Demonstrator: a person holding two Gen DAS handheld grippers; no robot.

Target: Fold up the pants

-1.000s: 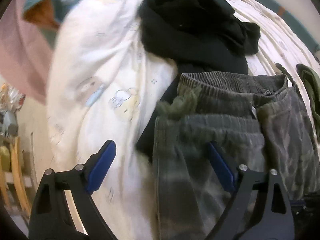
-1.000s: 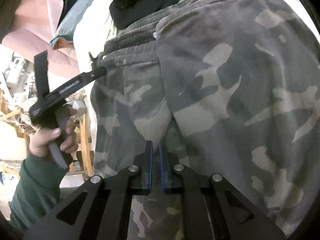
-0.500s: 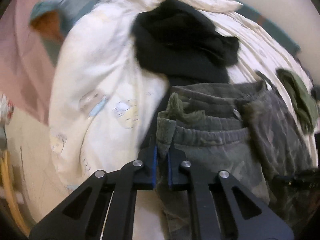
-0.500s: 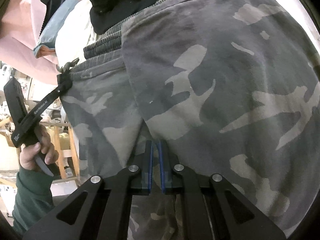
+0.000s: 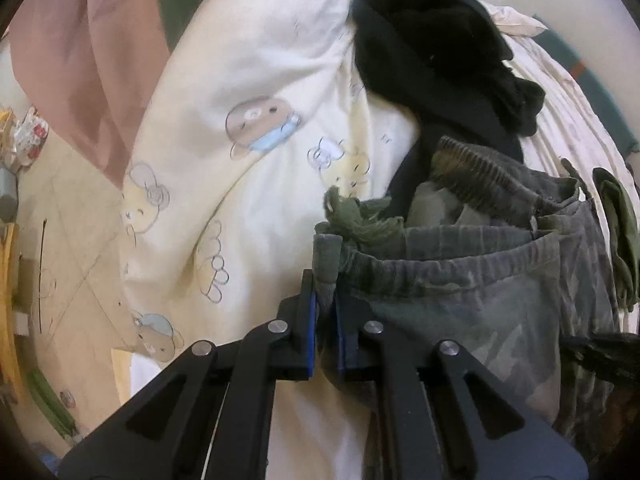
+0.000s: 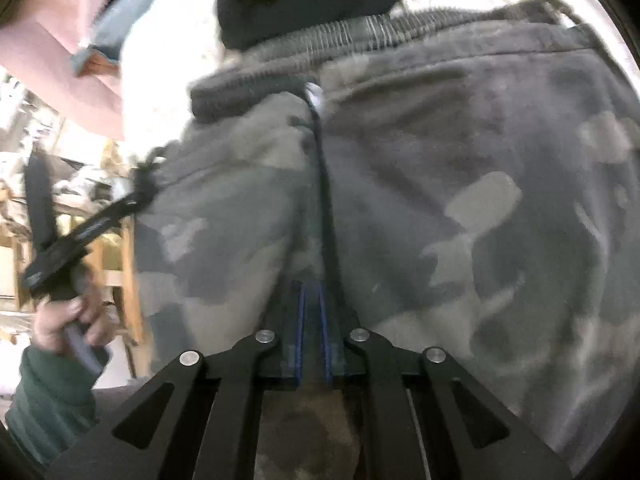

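The camouflage pants lie on a bed, waistband toward the top of both views. My left gripper is shut on the left corner of the elastic waistband, just below the frayed green drawstring. My right gripper is shut on a pinch of pants fabric along the centre seam, well below the waistband. In the right wrist view the left gripper reaches the pants' left edge, held by a hand in a green sleeve.
A black garment is heaped just beyond the waistband, partly on it. A cream duvet printed with cartoon bears covers the bed. Pink cloth hangs at the upper left; an olive-green item lies at the right. Floor and wooden furniture show at the left.
My left gripper went from wide open over the pants to shut on the waistband corner. Both grippers have shifted with the fabric, and the waistband now sits lower in the right wrist view.
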